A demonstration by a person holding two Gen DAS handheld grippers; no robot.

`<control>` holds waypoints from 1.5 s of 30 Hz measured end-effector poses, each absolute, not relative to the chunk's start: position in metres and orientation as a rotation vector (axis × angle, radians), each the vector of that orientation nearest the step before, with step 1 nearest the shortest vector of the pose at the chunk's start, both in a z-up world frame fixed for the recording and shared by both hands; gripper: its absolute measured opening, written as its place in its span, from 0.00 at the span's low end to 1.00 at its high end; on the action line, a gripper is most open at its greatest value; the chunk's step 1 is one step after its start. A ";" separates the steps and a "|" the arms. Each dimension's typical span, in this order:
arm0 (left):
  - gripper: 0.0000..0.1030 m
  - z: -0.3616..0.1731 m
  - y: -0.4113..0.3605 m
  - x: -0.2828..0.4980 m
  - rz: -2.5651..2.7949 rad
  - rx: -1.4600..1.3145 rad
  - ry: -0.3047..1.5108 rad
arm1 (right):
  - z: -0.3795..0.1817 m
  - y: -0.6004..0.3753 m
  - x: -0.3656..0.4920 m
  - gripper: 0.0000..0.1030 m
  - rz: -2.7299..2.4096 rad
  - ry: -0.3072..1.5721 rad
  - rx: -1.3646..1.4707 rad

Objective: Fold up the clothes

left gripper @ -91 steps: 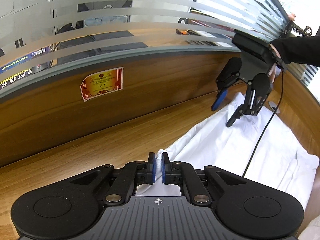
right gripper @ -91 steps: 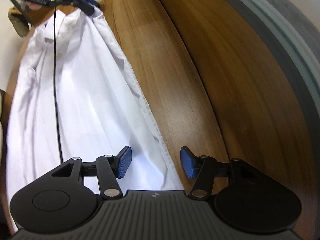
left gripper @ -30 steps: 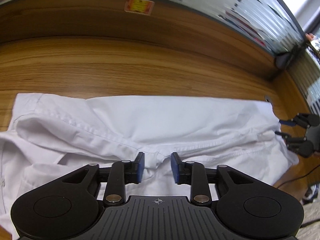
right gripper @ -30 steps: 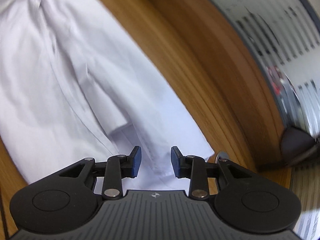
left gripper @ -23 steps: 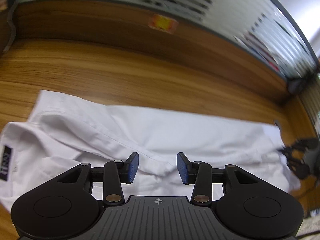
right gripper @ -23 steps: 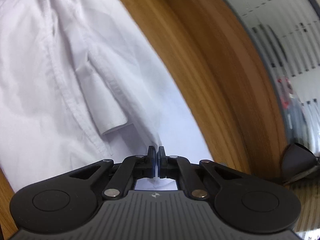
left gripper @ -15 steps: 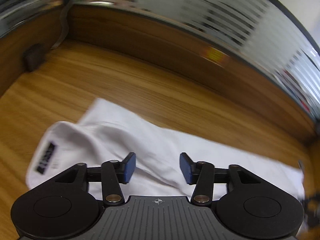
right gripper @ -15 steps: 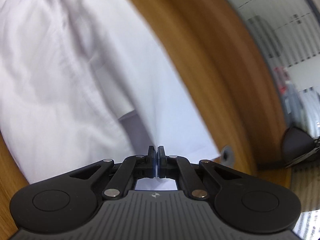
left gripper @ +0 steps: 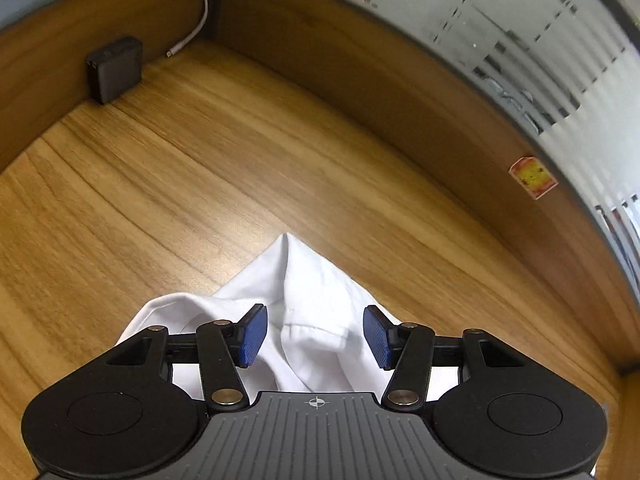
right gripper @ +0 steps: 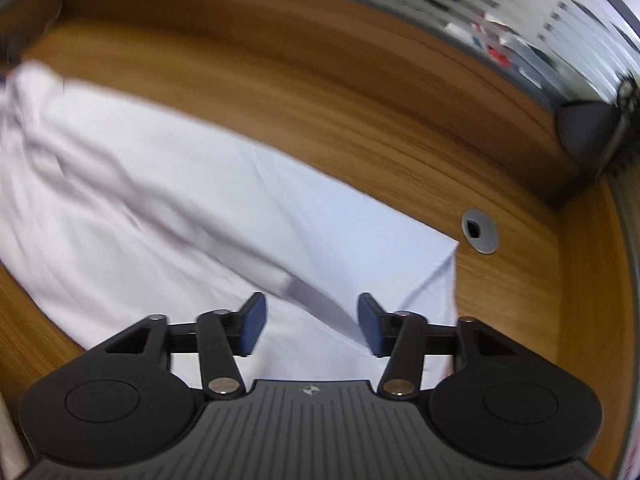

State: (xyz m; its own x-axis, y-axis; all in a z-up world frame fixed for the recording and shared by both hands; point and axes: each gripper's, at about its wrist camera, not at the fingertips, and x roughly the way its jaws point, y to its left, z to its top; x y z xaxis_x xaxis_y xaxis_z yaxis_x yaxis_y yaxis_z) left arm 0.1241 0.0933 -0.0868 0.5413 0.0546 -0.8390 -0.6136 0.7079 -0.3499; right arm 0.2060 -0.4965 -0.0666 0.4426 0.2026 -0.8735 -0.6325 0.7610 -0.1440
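Hovering over white shirt [left gripper: 316,300] on desk [left gripper: 160,184]: left claw [left gripper: 316,336], right claw [right gripper: 311,325], both apart, empty.

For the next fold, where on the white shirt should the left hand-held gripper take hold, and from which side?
Probably the raised fold of the white shirt that peaks between the open fingers of the left hand-held gripper. It stands up off the wooden desk, so the pads can close on it from above, straight ahead. The flat cloth around it offers no edge to pinch.

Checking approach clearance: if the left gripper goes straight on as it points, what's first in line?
The white shirt: the open left gripper points over its corner fold; wooden desk lies beyond. Depth unclear.
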 end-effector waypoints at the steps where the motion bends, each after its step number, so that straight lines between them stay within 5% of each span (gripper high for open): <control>1: 0.53 -0.089 0.095 0.128 0.422 -0.691 0.935 | -0.062 -0.489 0.205 0.59 0.542 0.985 -0.471; 5: 0.14 -0.088 0.096 0.134 0.354 -0.683 0.936 | -0.042 -0.459 0.202 0.59 0.533 0.983 -0.374; 11: 0.12 -0.058 0.099 0.116 0.293 -0.698 0.935 | -0.030 -0.405 0.191 0.59 0.590 0.933 -0.412; 20: 0.13 -0.087 0.110 0.096 0.277 -0.713 0.996 | -0.043 -0.277 0.160 0.57 1.001 0.796 -0.544; 28: 0.14 -0.094 0.116 0.095 0.252 -0.735 1.001 | -0.086 -0.194 0.134 0.35 1.202 0.700 -0.862; 30: 0.14 -0.093 0.117 0.094 0.252 -0.753 0.995 | -0.095 -0.186 0.129 0.10 1.222 0.680 -0.934; 39: 0.15 -0.092 0.119 0.085 0.259 -0.747 1.018 | -0.037 -0.195 0.131 0.09 1.249 0.699 -0.856; 45: 0.16 -0.105 0.110 0.086 0.297 -0.687 1.029 | -0.084 -0.185 0.121 0.09 1.273 0.800 -0.917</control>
